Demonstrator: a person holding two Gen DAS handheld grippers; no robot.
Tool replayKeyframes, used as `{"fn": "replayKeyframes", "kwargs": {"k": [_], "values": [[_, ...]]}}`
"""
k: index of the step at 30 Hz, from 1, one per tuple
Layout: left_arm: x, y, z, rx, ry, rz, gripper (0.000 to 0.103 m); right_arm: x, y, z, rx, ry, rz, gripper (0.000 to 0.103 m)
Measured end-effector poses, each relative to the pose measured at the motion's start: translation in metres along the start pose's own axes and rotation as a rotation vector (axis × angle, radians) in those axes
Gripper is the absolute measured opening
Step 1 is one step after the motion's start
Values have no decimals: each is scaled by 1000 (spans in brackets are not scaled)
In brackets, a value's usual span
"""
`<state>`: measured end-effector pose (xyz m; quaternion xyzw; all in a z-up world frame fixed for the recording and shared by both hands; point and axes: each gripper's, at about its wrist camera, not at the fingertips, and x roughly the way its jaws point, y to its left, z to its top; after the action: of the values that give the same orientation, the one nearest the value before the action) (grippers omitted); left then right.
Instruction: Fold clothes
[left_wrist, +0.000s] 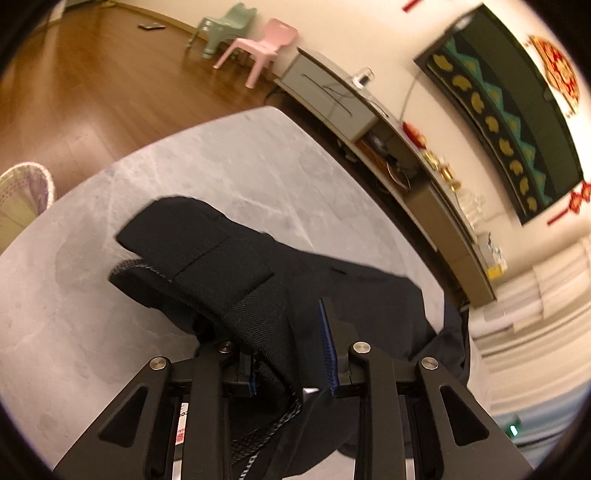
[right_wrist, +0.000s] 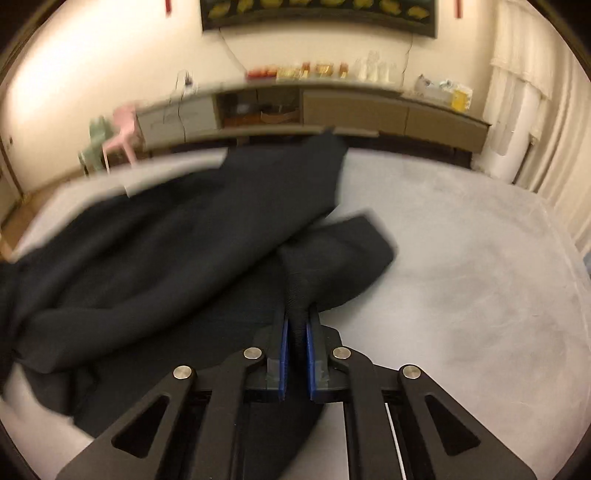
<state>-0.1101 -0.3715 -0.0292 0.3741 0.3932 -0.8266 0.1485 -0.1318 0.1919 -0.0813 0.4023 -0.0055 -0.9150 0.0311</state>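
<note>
A black garment (right_wrist: 155, 251) lies crumpled on the grey marbled worktop (right_wrist: 461, 258), covering the side of it nearer the pink chair (right_wrist: 123, 129) and leaving the side toward the white curtains (right_wrist: 546, 122) bare. One peak of the cloth rises toward the long low cabinet (right_wrist: 332, 110) against the wall, and a blunt flap of it lies just beyond the right tongs (right_wrist: 296, 325).

The right tongs are clamped on a gathered ridge of the garment: the blue pads (right_wrist: 283, 354) stand close together with a narrow band of black fabric pinched between them.

In the left wrist view the garment's thick hemmed band (left_wrist: 207, 258), with grey stitching along its edge, drapes over the near finger of the left tongs (left_wrist: 291, 354) and hangs down between the fingers. These tongs stand apart; one ribbed blue pad (left_wrist: 327, 347) shows bare, well clear of the other, and the cloth lies loosely in the gap rather than pinched.

Beyond the garment in that view the worktop meets a brown wooden floor (left_wrist: 92, 92), where the pink chair (left_wrist: 258, 44) stands beside a pale green chair (left_wrist: 225, 26). A woven basket (left_wrist: 22, 195) sits off the worktop's edge. Above the cabinet (left_wrist: 406, 158) hangs a dark framed panel (left_wrist: 517, 122) with gold shapes.
</note>
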Motion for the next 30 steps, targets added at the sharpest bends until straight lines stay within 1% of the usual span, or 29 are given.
{"fn": "replayKeyframes", "kwargs": {"k": [1, 2, 3, 4, 6, 7, 8, 9, 10, 12, 13, 14, 17, 18, 20, 25, 26, 27, 28, 29, 30], "values": [[-1, 2, 0, -10, -4, 4, 26, -20, -13, -3, 22, -31, -11, 7], [-1, 4, 1, -18, -4, 5, 25, -42, -27, -10, 33, -61, -44, 7], [-1, 5, 0, -29, 0, 2, 25, -54, -37, -20, 29, -66, -78, 7], [0, 6, -2, -38, 9, -5, 25, -61, -47, -32, 20, -49, -110, 7], [5, 4, -6, -45, 33, -18, 25, -45, -69, -59, -6, 96, -147, 12], [7, 2, -9, -44, 44, -21, 25, -38, -79, -68, -1, 154, -158, 14], [9, 0, -12, -42, 52, -22, 25, -39, -88, -69, 39, 157, -157, 20], [10, -3, -15, -38, 58, -22, 25, -45, -95, -66, 92, 134, -152, 22], [11, -5, -17, -32, 61, -22, 25, -51, -98, -60, 134, 107, -141, 27], [12, -11, -20, -17, 66, -23, 25, -63, -87, -39, 170, 36, -95, 71], [12, -13, -21, -9, 67, -23, 25, -66, -79, -26, 177, 9, -66, 77], [13, -14, -21, -3, 68, -23, 25, -62, -64, -10, 163, 7, -23, 80], [13, -16, -18, 2, 68, -32, 25, -24, -22, 35, 147, 85, 110, 80], [13, -16, -17, 4, 68, -34, 25, -5, -11, 48, 151, 110, 133, 80], [12, -14, -14, 8, 66, -39, 25, 38, 8, 68, 146, 159, 105, 80], [10, -12, -7, 21, 61, -51, 25, 96, 19, 87, 110, 202, 15, 80], [10, -12, -6, 25, 61, -53, 25, 108, 21, 91, 102, 210, -3, 78], [10, -12, -5, 29, 60, -55, 25, 119, 24, 95, 95, 219, -21, 53], [10, -12, -4, 33, 58, -55, 26, 131, 26, 99, 88, 227, -39, 32], [9, -13, -3, 36, 55, -55, 25, 138, 27, 103, 86, 233, -45, 9], [9, -13, -2, 39, 53, -54, 25, 134, 24, 108, 98, 224, -24, 9]]}}
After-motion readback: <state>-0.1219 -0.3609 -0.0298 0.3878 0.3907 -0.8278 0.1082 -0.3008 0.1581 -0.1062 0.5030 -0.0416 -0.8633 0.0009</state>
